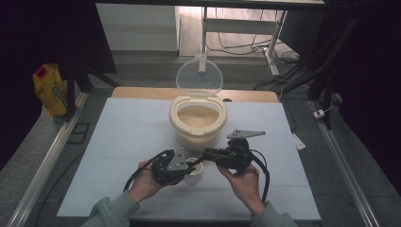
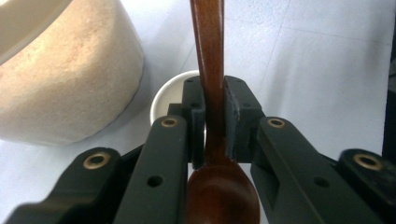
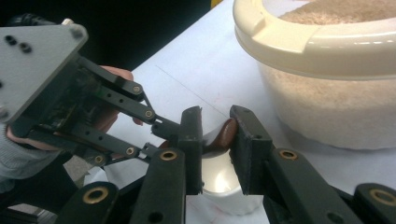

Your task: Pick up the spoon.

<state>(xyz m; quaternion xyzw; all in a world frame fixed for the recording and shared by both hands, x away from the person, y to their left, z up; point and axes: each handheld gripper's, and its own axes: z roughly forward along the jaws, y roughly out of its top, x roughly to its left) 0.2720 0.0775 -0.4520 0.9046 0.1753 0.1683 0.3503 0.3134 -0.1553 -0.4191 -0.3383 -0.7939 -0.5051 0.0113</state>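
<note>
A dark wooden spoon (image 2: 208,51) is clamped at its neck by my left gripper (image 2: 215,100), bowl toward the camera and handle pointing away. Just beneath it stands a small white cup (image 2: 166,95), also seen in the high view (image 1: 194,177) between both hands. In the right gripper view my right gripper (image 3: 217,128) faces the left one, and the handle's end (image 3: 223,135) fills the narrow gap between its pads, above the cup (image 3: 219,179). The left gripper's grey plate (image 3: 37,65) and a hand show behind. In the high view the left gripper (image 1: 191,163) and right gripper (image 1: 206,154) meet tip to tip.
A cream rice container (image 1: 176,113), full of grain, stands just behind the cup with its clear lid (image 1: 198,75) tipped up. Its wall (image 2: 65,88) is close on the left gripper's left. A yellow bag (image 1: 49,90) sits off the table at far left. A pale mat (image 1: 127,137) covers the table.
</note>
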